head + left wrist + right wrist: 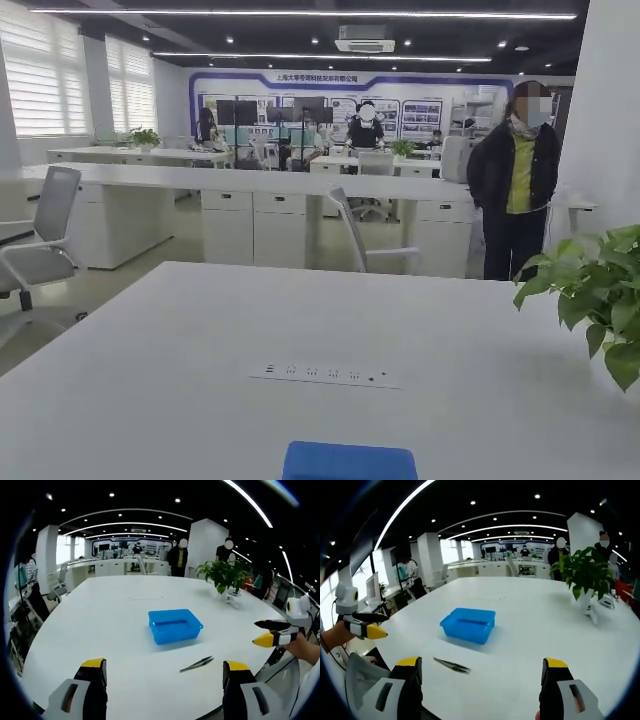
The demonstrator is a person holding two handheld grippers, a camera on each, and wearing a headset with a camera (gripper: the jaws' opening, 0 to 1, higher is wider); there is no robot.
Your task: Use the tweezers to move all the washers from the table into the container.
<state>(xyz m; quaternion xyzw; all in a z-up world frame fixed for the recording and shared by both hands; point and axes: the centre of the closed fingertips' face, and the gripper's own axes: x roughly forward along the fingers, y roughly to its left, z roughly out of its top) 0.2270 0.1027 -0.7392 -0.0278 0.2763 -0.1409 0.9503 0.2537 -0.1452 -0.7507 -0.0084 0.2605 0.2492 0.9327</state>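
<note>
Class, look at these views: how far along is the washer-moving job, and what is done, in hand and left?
Done: nothing visible. In hand: nothing; the left gripper and right gripper are open and empty, and the tweezers lie untouched on the table near the blue container. Left: grasping the tweezers and every transfer.

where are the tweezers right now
In the left gripper view the tweezers lie flat on the white table, just nearer than the blue container and slightly to its right; nothing grips them.

Back wall board: one header line of Chinese characters, too small to read reliably. No other legible text.
</note>
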